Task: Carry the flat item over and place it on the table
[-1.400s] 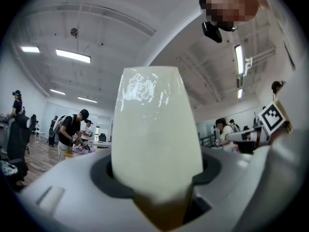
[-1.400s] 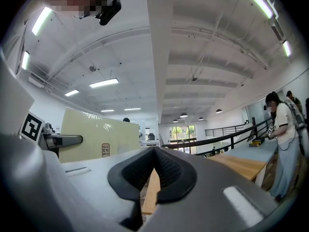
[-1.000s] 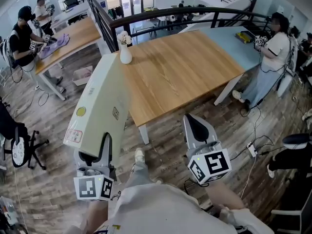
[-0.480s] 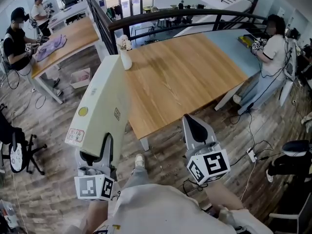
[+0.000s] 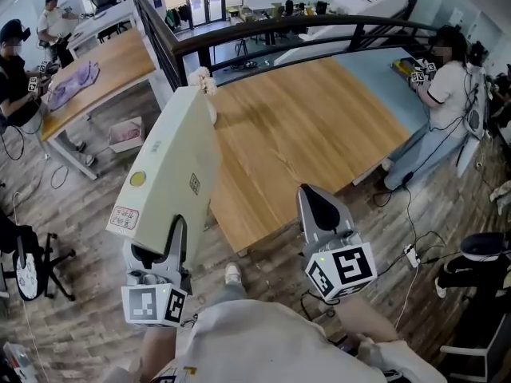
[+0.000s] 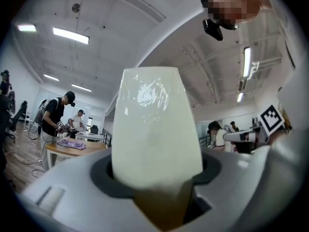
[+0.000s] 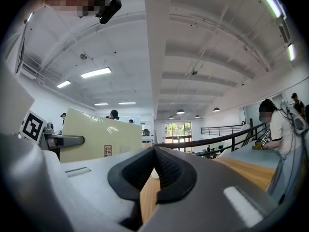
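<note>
- The flat cream box (image 5: 169, 170) stands on its long edge, its near end clamped between the jaws of the left gripper (image 5: 160, 250), its far end by the left edge of the wooden table (image 5: 311, 126).
- The right gripper (image 5: 320, 207) is empty, jaws pinched together, near the table's front edge.

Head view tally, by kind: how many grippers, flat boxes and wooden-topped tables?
Grippers: 2 (left gripper, right gripper)
Flat box: 1
Wooden-topped tables: 2 (near table, left table)
Total: 5
</note>
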Demonstrator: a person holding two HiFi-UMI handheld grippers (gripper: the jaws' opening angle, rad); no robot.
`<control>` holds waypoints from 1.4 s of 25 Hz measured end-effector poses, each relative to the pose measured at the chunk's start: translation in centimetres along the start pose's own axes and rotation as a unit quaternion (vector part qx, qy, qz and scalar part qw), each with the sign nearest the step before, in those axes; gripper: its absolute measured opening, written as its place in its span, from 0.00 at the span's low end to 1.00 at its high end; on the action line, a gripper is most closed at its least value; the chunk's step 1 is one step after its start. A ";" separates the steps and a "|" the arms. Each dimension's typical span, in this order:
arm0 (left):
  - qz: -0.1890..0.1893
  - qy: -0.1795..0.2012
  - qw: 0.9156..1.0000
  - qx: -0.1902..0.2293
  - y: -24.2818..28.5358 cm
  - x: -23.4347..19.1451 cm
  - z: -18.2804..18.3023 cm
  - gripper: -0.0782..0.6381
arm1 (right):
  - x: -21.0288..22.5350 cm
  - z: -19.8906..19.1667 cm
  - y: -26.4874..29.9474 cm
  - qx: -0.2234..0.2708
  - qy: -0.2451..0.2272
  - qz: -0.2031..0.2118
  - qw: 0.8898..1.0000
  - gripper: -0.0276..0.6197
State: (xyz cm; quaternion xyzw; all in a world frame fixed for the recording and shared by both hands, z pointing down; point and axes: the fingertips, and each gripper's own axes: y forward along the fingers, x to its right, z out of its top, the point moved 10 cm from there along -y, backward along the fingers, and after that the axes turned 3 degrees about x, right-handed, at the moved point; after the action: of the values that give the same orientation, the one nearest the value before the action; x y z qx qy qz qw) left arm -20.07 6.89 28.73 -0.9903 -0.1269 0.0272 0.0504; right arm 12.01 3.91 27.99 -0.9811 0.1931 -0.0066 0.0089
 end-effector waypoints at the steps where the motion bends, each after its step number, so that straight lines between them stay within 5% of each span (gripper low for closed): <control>1: -0.001 -0.007 1.000 0.000 0.8 -0.8 -0.3 0.52 | -0.1 0.1 1.0 0.000 -0.001 -0.003 1.000 0.04; 16: -0.048 0.002 0.999 -0.001 10.9 -9.0 -0.8 0.52 | -1.8 0.5 12.7 -0.001 -0.014 -0.031 0.999 0.04; 35: -0.036 -0.004 0.999 -0.015 14.6 -7.1 -2.0 0.52 | 2.2 -1.0 15.7 -0.023 -0.012 -0.007 1.000 0.04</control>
State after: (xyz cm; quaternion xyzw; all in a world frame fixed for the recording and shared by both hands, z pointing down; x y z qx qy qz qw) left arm -23.12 -9.16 29.45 -0.9856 -0.1627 0.0276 0.0361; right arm 8.03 -11.48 28.71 -0.9825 0.1858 0.0095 -0.0113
